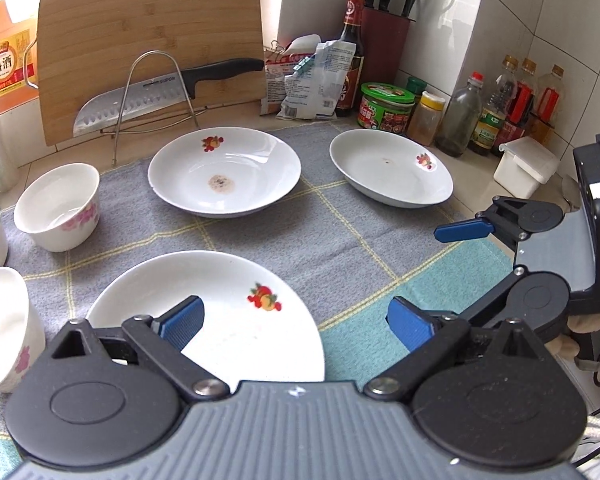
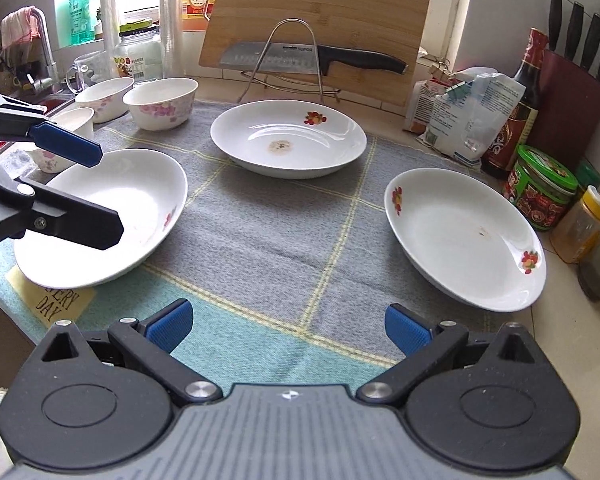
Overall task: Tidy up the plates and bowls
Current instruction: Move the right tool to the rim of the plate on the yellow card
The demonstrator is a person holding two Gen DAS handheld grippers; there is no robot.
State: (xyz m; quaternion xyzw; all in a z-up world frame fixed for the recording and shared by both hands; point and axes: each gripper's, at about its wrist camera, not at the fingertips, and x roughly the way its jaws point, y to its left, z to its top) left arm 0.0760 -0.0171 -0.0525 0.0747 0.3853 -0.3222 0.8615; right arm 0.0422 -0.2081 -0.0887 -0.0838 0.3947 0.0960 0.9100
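Three white deep plates with fruit prints lie apart on a grey checked cloth (image 2: 268, 232): a near-left plate (image 1: 220, 320) (image 2: 112, 208), a far middle plate (image 1: 224, 170) (image 2: 288, 138) with a brown stain, and a right plate (image 1: 390, 168) (image 2: 460, 236). Three white floral bowls (image 1: 58, 206) (image 2: 162, 102) stand at the left. My left gripper (image 1: 296, 322) is open, its left finger over the near-left plate's rim; it also shows in the right wrist view (image 2: 100, 196). My right gripper (image 2: 288, 326) is open and empty over the cloth, and shows at the right in the left wrist view (image 1: 432, 268).
A bamboo cutting board (image 1: 148, 40) and a knife (image 1: 160, 92) on a wire rack stand behind the plates. Sauce bottles, jars (image 1: 386, 108) and a knife block (image 1: 384, 28) line the right wall. A sink and tap (image 2: 40, 52) lie far left.
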